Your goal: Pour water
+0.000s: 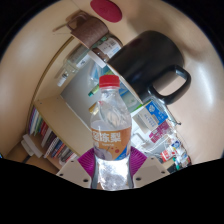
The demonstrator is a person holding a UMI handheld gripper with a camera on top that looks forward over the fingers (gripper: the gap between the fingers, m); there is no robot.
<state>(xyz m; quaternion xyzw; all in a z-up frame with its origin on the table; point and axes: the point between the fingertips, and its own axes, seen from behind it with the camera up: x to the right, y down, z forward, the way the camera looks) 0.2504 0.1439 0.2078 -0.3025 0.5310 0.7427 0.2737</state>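
Cream tabletop tilted in my view, black mug beyond. My gripper clamps the clear plastic water bottle with red cap, both purple pads pressing its lower body.

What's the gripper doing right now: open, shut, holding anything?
Gripper: shut on the water bottle, red cap on, held over the table just short of the black mug.

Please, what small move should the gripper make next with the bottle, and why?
Probably tilt the bottle a little further toward the black mug. The gripper looks shut on the bottle's lower body, its red cap seems to be on, and the mug stands just beyond it.
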